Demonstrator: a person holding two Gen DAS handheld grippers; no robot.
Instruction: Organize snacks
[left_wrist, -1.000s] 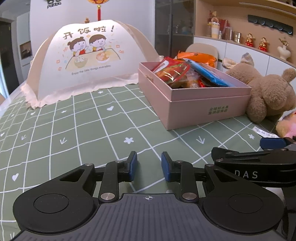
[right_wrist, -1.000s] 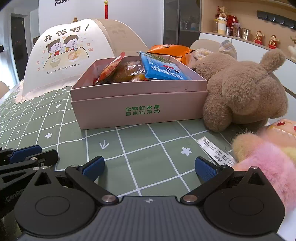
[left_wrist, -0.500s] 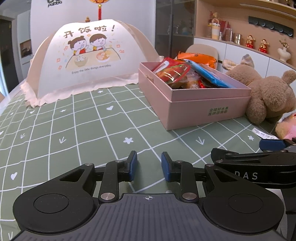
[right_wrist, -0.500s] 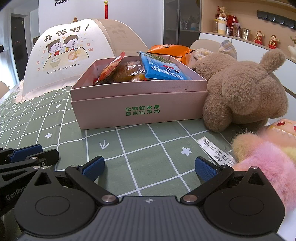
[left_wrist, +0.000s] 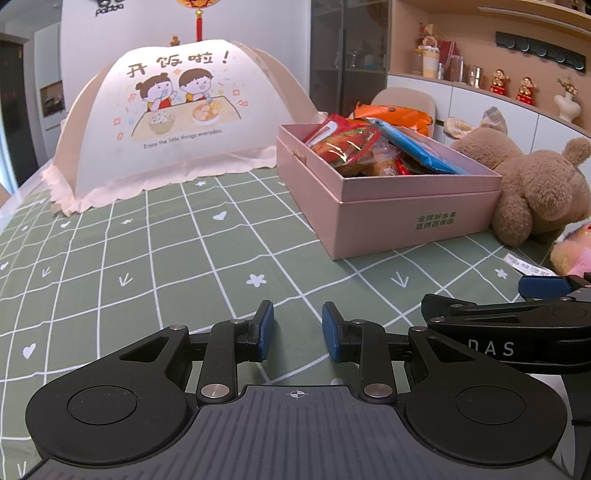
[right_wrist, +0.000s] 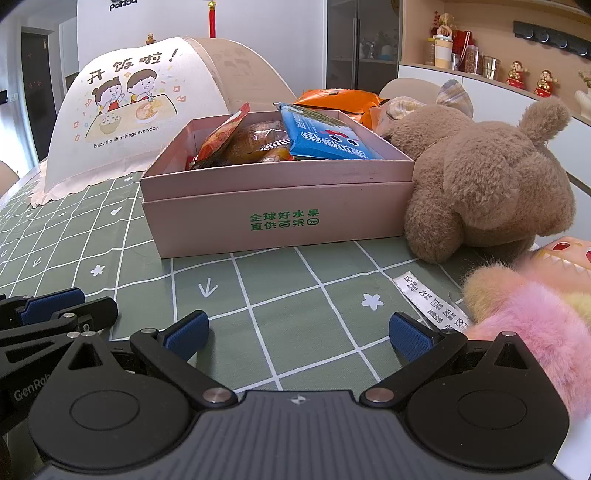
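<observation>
Snack box (right_wrist: 277, 206), pink and filled with packets, sits ahead of both claws: left gripper (left_wrist: 297, 329) narrowly parted, right gripper (right_wrist: 298, 334) spread wide, both empty.

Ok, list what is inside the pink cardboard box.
The pink cardboard box holds a blue snack packet, a red snack packet and clear-wrapped buns. Whatever lies beneath them is hidden.

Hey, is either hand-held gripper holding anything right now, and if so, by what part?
Nothing is held. The left hand-held gripper has a narrow empty gap and the right hand-held gripper is wide open, both over the green tablecloth, short of the pink snack box.
</observation>
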